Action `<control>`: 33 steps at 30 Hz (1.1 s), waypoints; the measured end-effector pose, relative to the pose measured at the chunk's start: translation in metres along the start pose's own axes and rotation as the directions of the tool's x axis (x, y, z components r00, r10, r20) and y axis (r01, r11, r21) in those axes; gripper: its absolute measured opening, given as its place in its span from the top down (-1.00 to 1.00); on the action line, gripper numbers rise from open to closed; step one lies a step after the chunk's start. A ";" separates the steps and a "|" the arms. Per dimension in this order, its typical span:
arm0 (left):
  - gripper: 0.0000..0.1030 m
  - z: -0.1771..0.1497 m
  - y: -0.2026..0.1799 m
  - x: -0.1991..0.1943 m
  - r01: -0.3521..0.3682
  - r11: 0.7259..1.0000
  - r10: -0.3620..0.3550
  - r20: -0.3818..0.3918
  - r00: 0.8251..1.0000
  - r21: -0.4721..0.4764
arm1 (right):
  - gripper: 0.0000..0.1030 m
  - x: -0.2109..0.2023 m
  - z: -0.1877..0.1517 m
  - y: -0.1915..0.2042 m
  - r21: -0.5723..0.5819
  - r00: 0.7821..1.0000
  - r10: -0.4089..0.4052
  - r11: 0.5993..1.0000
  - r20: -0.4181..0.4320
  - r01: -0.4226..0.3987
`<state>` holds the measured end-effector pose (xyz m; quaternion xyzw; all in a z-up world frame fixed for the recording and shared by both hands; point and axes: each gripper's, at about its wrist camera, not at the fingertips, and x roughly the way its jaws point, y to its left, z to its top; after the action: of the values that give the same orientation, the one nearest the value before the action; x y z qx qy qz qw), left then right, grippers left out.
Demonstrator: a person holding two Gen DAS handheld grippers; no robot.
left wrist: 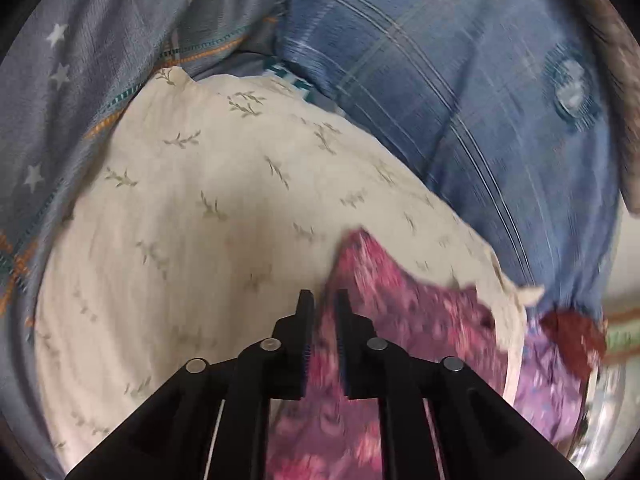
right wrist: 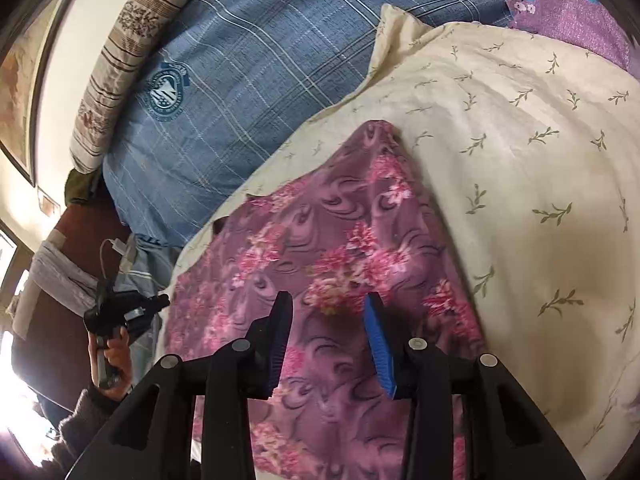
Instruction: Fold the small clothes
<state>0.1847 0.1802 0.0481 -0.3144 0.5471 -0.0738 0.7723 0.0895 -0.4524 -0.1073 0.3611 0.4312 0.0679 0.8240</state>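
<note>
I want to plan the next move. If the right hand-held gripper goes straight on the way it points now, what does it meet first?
Most likely the purple floral cloth: it lies directly ahead of the right hand-held gripper, whose jaws stand apart. How far is unclear.

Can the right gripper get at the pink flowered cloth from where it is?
Probably yes: the right gripper hangs open right over the pink flowered cloth, with nothing between them.

From my feed I see a bed spread with a cream sheet (right wrist: 520, 160) printed with small sprigs, and a blue plaid pillow (right wrist: 248, 80) against a pale wall (right wrist: 80, 40). A framed picture (right wrist: 16, 92) hangs at left; strong daylight (right wrist: 12, 380) glares low there.
</note>
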 end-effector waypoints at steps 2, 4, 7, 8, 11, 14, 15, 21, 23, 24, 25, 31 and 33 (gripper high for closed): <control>0.14 -0.017 0.002 -0.013 0.032 0.999 -0.031 -0.034 0.999 0.036 | 0.24 -0.003 -0.005 0.008 -0.016 1.000 0.013 1.000 0.002 -0.013; -0.05 -0.037 0.009 -0.027 0.066 0.997 -0.064 -0.046 0.997 0.047 | 0.24 -0.003 -0.010 0.016 -0.026 1.000 0.026 0.999 -0.012 -0.027; -0.24 -0.066 0.025 -0.049 0.142 0.990 -0.141 -0.068 0.988 0.016 | 0.14 -0.005 -0.019 0.027 -0.037 0.999 0.033 0.999 -0.024 -0.034; -0.30 -0.074 0.033 -0.053 0.169 0.986 -0.169 -0.072 0.983 -0.003 | 0.05 -0.005 -0.023 0.032 -0.044 0.999 0.030 0.999 -0.028 -0.031; -0.33 -0.096 0.053 -0.061 0.200 0.979 -0.203 -0.084 0.976 -0.034 | -0.08 -0.004 -0.031 0.045 -0.076 0.999 0.013 0.997 -0.039 -0.015; -0.33 -0.115 0.068 -0.068 0.198 0.979 -0.201 -0.083 0.976 -0.037 | -0.19 -0.001 -0.039 0.052 -0.109 0.998 -0.025 0.994 -0.050 0.019; -0.33 -0.119 0.071 -0.068 0.199 0.979 -0.202 -0.084 0.976 -0.044 | -0.20 0.000 -0.042 0.053 -0.116 0.998 -0.040 0.993 -0.052 0.033; -0.33 -0.145 0.090 -0.050 0.231 0.965 -0.245 -0.122 0.962 -0.121 | -0.24 0.014 -0.059 0.052 -0.142 0.988 -0.136 0.982 -0.077 0.124; -0.33 -0.154 0.096 -0.047 0.278 0.945 -0.301 -0.128 0.945 -0.170 | -0.25 0.014 -0.063 0.057 -0.184 0.985 -0.159 0.972 -0.063 0.146; -0.34 -0.161 0.099 -0.052 0.311 0.930 -0.338 -0.120 0.934 -0.198 | -0.25 0.013 -0.064 0.060 -0.200 0.983 -0.172 0.967 -0.060 0.157; -0.34 -0.166 0.101 -0.052 0.334 0.918 -0.363 -0.115 0.925 -0.214 | -0.25 0.012 -0.063 0.062 -0.207 0.982 -0.179 0.965 -0.058 0.163; -0.38 -0.189 0.106 -0.066 0.438 0.863 -0.475 -0.108 0.873 -0.252 | -0.29 0.010 -0.051 0.083 -0.242 0.986 -0.169 0.957 -0.013 0.161; -0.38 -0.186 0.104 -0.058 0.427 0.872 -0.461 -0.108 0.881 -0.238 | -0.29 0.018 -0.046 0.098 -0.277 0.987 -0.159 0.949 -0.012 0.150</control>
<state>-0.0280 0.2136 -0.0025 -0.5036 0.5253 -0.2175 0.6505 0.0853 -0.3486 -0.0721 0.2072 0.4586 0.0685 0.8614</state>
